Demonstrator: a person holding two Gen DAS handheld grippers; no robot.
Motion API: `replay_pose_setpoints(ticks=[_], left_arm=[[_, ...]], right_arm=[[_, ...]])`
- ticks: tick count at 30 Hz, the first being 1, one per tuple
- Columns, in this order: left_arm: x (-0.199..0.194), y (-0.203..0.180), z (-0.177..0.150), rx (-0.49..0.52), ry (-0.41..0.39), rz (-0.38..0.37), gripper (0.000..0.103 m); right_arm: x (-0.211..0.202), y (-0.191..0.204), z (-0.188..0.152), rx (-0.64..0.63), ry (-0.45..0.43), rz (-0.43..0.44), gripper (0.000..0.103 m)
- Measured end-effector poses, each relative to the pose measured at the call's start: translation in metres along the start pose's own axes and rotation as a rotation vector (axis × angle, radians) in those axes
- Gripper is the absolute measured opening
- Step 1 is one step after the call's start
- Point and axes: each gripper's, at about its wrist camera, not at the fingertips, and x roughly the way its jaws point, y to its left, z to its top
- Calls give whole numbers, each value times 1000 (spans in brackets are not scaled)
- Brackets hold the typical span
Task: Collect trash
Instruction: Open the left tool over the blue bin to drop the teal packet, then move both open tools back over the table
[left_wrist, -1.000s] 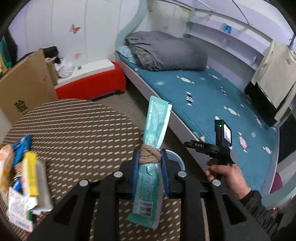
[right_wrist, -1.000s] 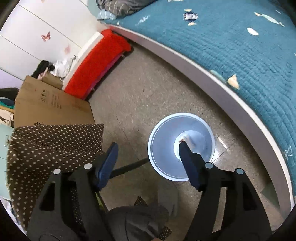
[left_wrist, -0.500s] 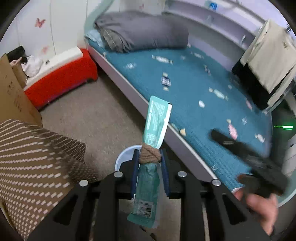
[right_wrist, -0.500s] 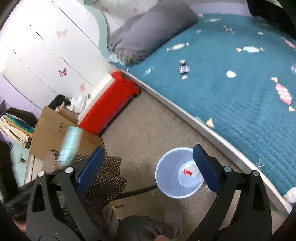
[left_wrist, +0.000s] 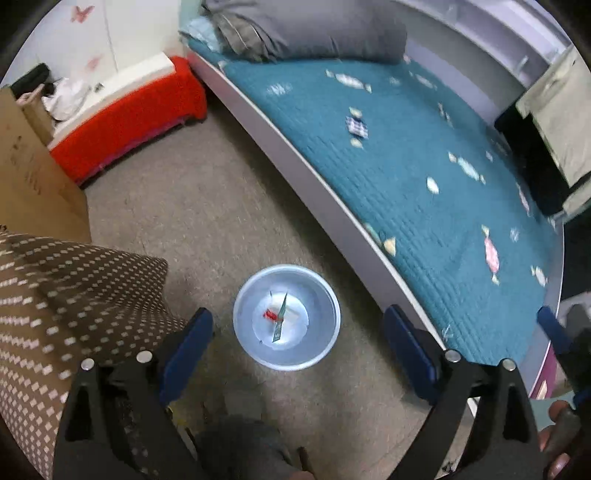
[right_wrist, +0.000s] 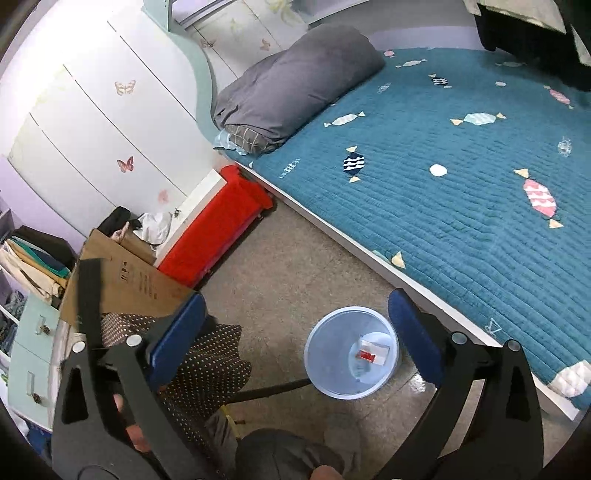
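A pale blue round bin stands on the floor beside the bed; it also shows in the right wrist view. Inside it lie a teal wrapper on edge and a white scrap with a red mark. My left gripper is open and empty, held above the bin. My right gripper is open and empty, held high over the floor with the bin between its fingers.
A table with a brown dotted cloth is at the left. A teal bed with a white edge curves along the right. A red bench and a cardboard box stand behind. A dark trouser leg is below.
My left gripper was shut on the teal wrapper; it has swung from the table to above the bin and opened, and the wrapper now lies in the bin. My right gripper has risen.
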Motion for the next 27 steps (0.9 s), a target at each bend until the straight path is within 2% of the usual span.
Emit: replay_pose_setpoints(ticks=[3, 6, 12, 17, 27], left_arm=[[-29, 2, -9, 7, -78, 18, 92], [-64, 3, -22, 17, -160, 50, 92], [-130, 18, -55, -10, -287, 76, 92], [-179, 37, -88, -33, -377, 111, 93], [-237, 90, -152, -93, -459, 173, 93]], right_arm=[[-8, 11, -6, -29, -45, -43, 97], [-19, 33, -10, -113, -80, -73, 97], [-40, 72, -20, -173, -55, 3, 97], [-59, 118, -39, -272, -35, 51, 97], [-82, 190, -80, -397, -4, 116, 97]])
